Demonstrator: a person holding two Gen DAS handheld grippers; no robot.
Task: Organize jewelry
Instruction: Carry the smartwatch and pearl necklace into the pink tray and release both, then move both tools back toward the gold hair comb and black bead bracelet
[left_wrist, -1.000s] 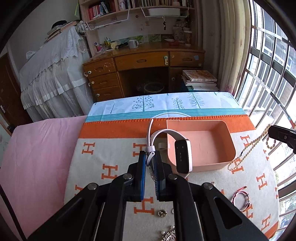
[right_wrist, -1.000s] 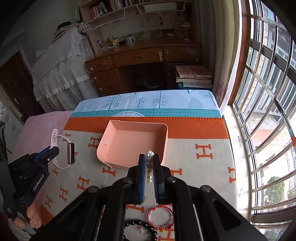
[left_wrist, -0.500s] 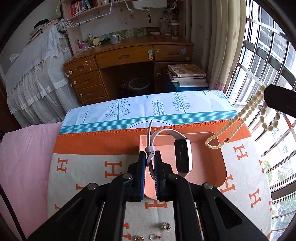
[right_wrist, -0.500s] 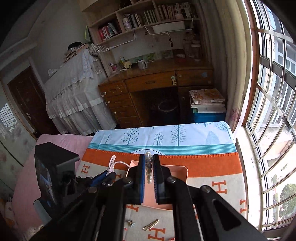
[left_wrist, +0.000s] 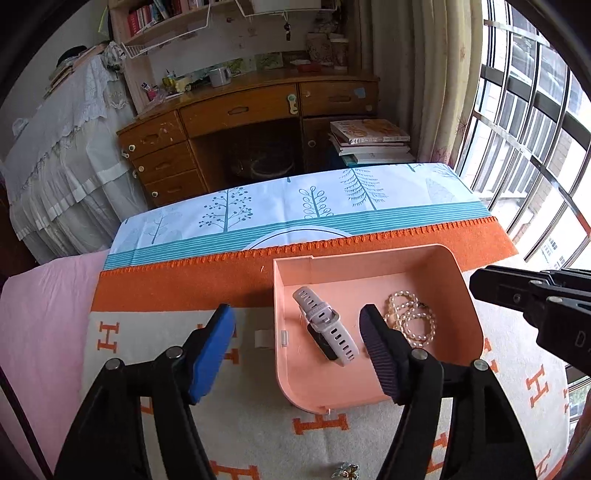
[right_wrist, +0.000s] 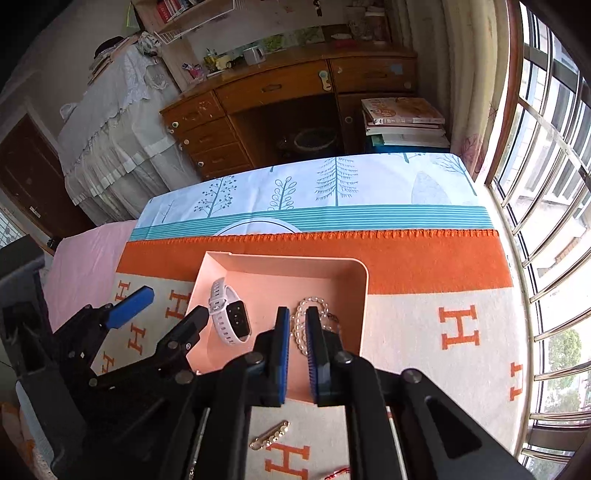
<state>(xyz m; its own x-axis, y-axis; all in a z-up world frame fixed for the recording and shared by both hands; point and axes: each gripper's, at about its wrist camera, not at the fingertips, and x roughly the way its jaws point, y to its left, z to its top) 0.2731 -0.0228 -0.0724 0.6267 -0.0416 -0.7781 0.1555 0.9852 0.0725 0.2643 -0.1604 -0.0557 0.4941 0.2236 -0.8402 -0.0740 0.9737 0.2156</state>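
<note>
A peach tray (left_wrist: 469, 306) (right_wrist: 364, 291) sits on the orange-and-cream blanket. A white smartwatch (left_wrist: 327, 326) (right_wrist: 231, 317) lies in the tray's left half. A pearl bead necklace (left_wrist: 410, 317) (right_wrist: 314, 319) lies coiled in its right half. My left gripper (left_wrist: 295, 325) is wide open and empty, above the tray's left wall; it also shows in the right wrist view (right_wrist: 168, 306). My right gripper (right_wrist: 295, 325) stands just above the necklace with its jaws a small gap apart, holding nothing. Its body shows at the right of the left wrist view (left_wrist: 535, 295).
A gold brooch (right_wrist: 269, 435) and a red cord bracelet (right_wrist: 338, 472) lie on the blanket (right_wrist: 424, 266) near me. A small trinket (left_wrist: 345, 470) lies at the front edge. A wooden desk (left_wrist: 258, 107) and stacked books (left_wrist: 373, 140) stand beyond the bed.
My left gripper opened and the smartwatch now lies in the tray. My right gripper let go of the bead necklace, which now lies coiled in the tray.
</note>
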